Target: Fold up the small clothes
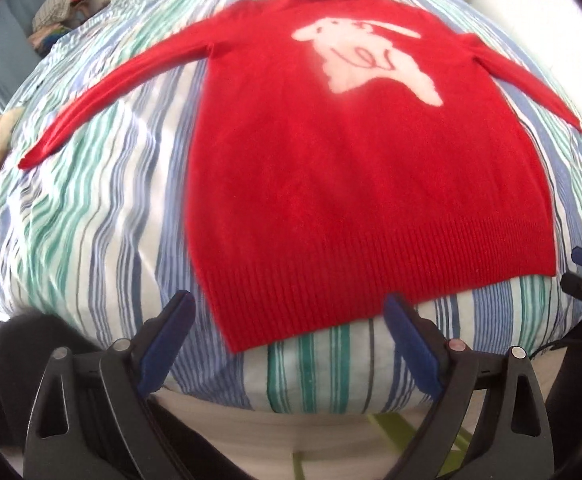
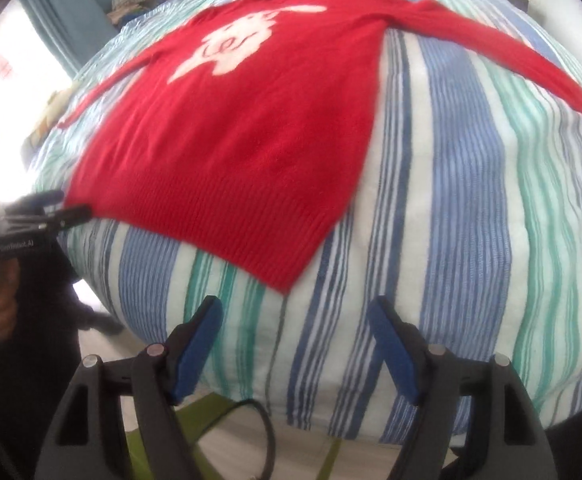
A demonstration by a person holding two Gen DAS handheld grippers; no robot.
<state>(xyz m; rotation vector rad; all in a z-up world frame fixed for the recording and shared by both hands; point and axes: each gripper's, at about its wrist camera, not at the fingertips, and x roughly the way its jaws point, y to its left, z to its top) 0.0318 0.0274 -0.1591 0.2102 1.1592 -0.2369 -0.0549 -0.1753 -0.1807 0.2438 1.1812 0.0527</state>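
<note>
stage: not started | red knitted sweater with white animal motif (image 1: 331, 168) lay flat, sleeves spread, on blue-green striped bed (image 1: 91, 220) | left tool (image 1: 287, 336) and right tool (image 2: 295, 336) gaped empty near hem | all folds left

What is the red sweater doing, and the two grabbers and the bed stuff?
Red sweater: spread flat, front up, sleeves out, not folded.
Left gripper: open, holding nothing, near the hem.
Right gripper: open, holding nothing.
Striped bedspread: under the sweater.
Clothes pile: heaped at the far end.
</note>
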